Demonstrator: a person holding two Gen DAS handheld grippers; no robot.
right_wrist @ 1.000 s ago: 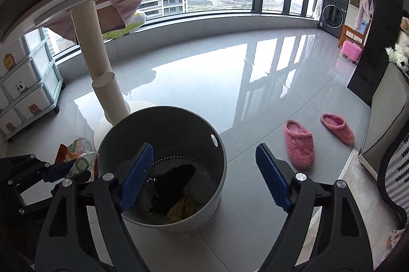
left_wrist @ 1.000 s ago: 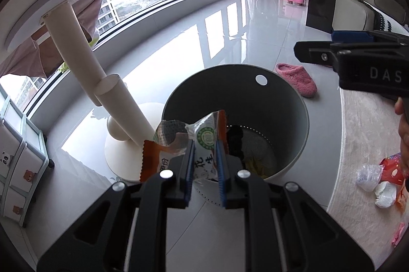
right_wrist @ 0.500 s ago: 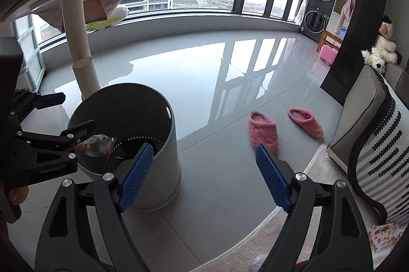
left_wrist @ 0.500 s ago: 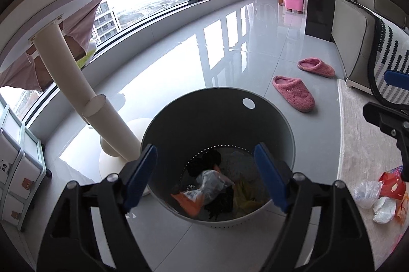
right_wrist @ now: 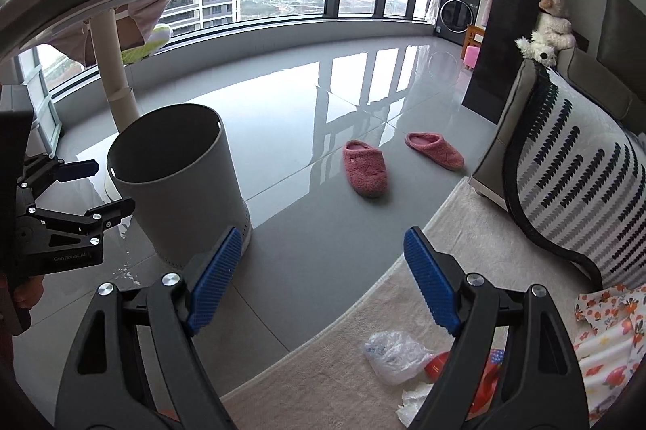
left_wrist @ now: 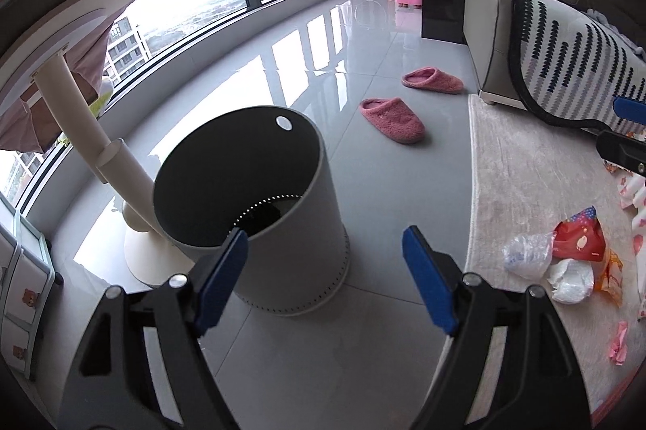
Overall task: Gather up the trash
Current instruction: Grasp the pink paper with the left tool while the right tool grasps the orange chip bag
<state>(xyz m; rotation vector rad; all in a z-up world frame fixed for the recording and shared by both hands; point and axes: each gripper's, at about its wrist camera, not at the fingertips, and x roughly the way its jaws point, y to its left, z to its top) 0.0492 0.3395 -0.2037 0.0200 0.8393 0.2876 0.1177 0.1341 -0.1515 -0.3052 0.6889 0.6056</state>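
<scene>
A grey round bin (left_wrist: 282,228) stands on the tiled floor; it also shows in the right wrist view (right_wrist: 181,179). My left gripper (left_wrist: 327,280) is open and empty, just right of the bin. My right gripper (right_wrist: 323,280) is open and empty above the rug edge. Trash lies on the rug: a clear plastic bag (left_wrist: 525,254), a red wrapper (left_wrist: 579,238), a crumpled white tissue (left_wrist: 571,280) and an orange wrapper (left_wrist: 609,268). The plastic bag (right_wrist: 393,351) and red wrapper (right_wrist: 438,365) lie below my right gripper.
Two pink slippers (left_wrist: 391,119) (left_wrist: 432,80) lie on the floor. A white table leg and base (left_wrist: 121,179) stand left of the bin. A sofa with a patterned blanket (left_wrist: 565,58) borders the beige rug (left_wrist: 525,179). Floral cloth (right_wrist: 605,321) lies at right.
My left gripper opened and dropped the snack wrapper into the bin, then swung right away from it. My right gripper turned right toward the rug and the trash there.
</scene>
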